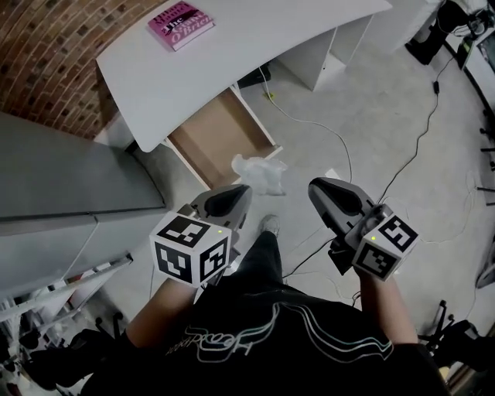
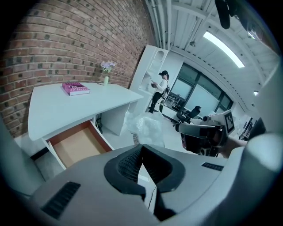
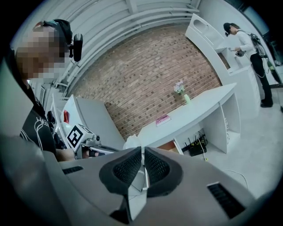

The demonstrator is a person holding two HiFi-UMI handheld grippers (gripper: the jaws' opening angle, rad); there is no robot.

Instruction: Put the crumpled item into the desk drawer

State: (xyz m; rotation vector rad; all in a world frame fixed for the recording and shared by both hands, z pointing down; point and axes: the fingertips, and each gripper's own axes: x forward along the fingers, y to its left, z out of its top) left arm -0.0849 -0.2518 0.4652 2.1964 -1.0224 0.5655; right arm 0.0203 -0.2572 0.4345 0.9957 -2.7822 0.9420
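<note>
A crumpled white plastic item (image 1: 259,172) hangs in the air at the tip of my left gripper (image 1: 241,188), just in front of the open desk drawer (image 1: 220,135). In the left gripper view the jaws are closed together and the plastic (image 2: 146,130) rises right beyond them, with the drawer's empty wooden bottom (image 2: 77,143) to its left. My right gripper (image 1: 315,186) is beside it to the right, shut with nothing in it. The right gripper view shows the white item (image 3: 131,142) at the left gripper's tip.
The white desk (image 1: 232,54) carries a pink book (image 1: 181,23) and a small flower vase (image 2: 106,73). A grey cabinet (image 1: 62,178) stands left of the drawer. Cables (image 1: 418,139) run over the floor. A person (image 2: 158,90) stands far back by white shelves.
</note>
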